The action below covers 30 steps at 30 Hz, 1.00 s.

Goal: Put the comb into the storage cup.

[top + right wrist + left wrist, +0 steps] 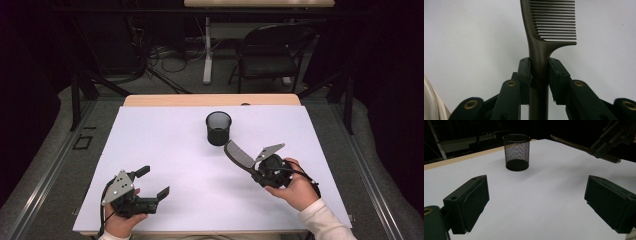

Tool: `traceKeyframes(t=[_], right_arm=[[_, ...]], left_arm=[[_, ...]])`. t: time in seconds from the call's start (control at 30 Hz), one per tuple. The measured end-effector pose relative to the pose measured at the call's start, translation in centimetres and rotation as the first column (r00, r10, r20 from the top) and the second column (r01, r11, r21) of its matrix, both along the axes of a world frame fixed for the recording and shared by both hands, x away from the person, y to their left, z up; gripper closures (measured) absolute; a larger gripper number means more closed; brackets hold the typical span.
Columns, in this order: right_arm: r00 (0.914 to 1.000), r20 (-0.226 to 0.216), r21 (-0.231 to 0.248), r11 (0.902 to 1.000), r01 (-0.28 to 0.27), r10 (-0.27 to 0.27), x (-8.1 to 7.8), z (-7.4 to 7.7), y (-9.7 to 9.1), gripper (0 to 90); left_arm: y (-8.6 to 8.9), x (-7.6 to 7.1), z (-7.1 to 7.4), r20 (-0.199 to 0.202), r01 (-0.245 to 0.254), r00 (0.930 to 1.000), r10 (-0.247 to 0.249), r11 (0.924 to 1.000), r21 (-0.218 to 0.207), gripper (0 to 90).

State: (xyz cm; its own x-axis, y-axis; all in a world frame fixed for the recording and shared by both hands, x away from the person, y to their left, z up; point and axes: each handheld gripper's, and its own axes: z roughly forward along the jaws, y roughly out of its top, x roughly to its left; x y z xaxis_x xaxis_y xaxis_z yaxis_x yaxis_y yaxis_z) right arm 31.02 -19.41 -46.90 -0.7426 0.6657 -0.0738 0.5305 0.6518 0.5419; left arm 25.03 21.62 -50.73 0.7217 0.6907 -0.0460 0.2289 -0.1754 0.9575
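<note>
The right claw (539, 72) is clamped on the handle of a comb (549, 25), held over the counter (165, 150) at centre right of the high view; it looks light, stiff and slick, best gripped there, while the left claw (152, 182) stands apart.

A white sheet (165, 150) covers the light wooden table (210, 100) — its far edge is bare. Beyond it stand a black folding chair (270, 52) and a white table leg (207, 50), with dark cables (165, 57) tangled on the grey floor.
</note>
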Motion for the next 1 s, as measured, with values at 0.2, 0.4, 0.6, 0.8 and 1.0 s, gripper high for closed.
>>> traceKeyframes(t=[0.2, 0.4, 0.6, 0.8, 1.0], right_arm=[[0.9999, 0.015, 0.033, 0.9994, -0.009, 0.008, 0.0, 0.3, 0.8, 72.7], [0.9990, 0.040, 0.050, 0.9986, -0.019, 0.017, 0.0, 0.6, 1.4, 72.8], [0.9971, 0.075, 0.069, 0.9974, -0.018, 0.013, 0.0, 0.9, 2.2, 72.8], [0.9952, 0.094, 0.078, 0.9963, -0.037, 0.030, 0.2, 1.1, 3.1, 72.8], [0.9904, 0.132, 0.116, 0.9916, -0.056, 0.040, 0.4, 1.6, 4.7, 72.8]], left_arm=[[0.0, 0.0, 0.0, 0.000, 0.000, 1.0000, 0.000, 1.0000, 0.001, 5.8], [0.1, 0.1, 0.0, -0.002, 0.006, 1.0000, -0.006, 1.0000, -0.004, 5.9], [0.1, 0.1, -0.1, -0.002, 0.006, 1.0000, -0.006, 1.0000, -0.004, 6.0], [0.1, 0.1, -0.1, -0.004, 0.005, 1.0000, -0.005, 1.0000, -0.002, 6.4], [0.1, 0.1, -0.1, -0.005, 0.005, 1.0000, -0.005, 1.0000, -0.004, 6.4]])
